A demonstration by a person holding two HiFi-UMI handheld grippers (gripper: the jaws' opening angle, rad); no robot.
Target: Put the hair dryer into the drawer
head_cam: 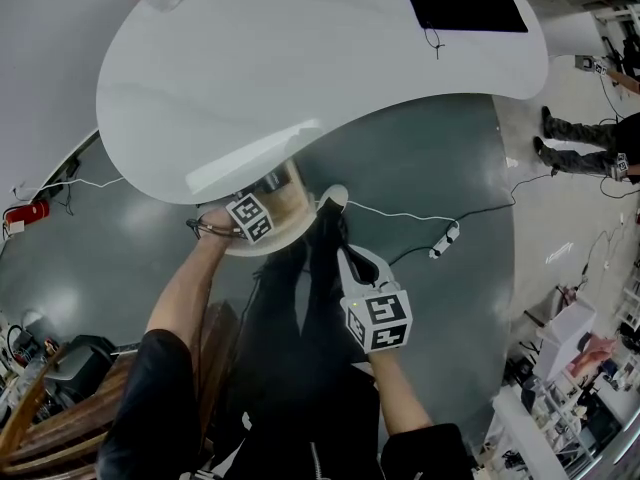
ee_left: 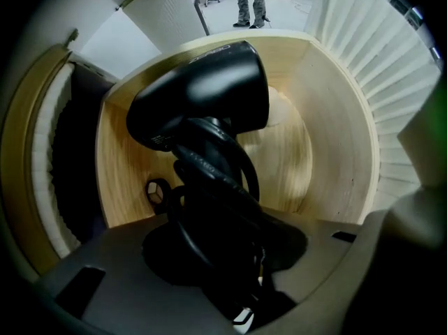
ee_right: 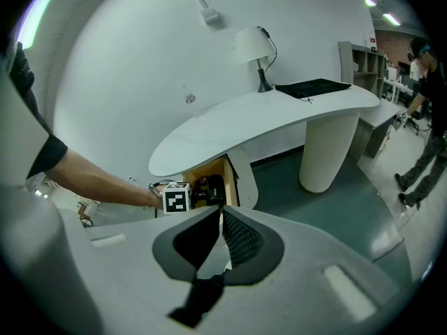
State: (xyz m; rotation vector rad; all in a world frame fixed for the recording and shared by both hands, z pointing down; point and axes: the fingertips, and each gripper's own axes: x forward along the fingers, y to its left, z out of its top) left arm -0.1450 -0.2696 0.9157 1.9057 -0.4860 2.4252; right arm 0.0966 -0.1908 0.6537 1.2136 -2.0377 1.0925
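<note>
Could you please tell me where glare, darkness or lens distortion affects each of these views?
Head view: a bright glare streak on the white desk near its edge, with strong fisheye bending. Left gripper view: the black hair dryer loses detail low down, while the wooden drawer wall is warmly lit. Right gripper view: wide-angle curvature bows the desk, and the corners are vignetted black.
</note>
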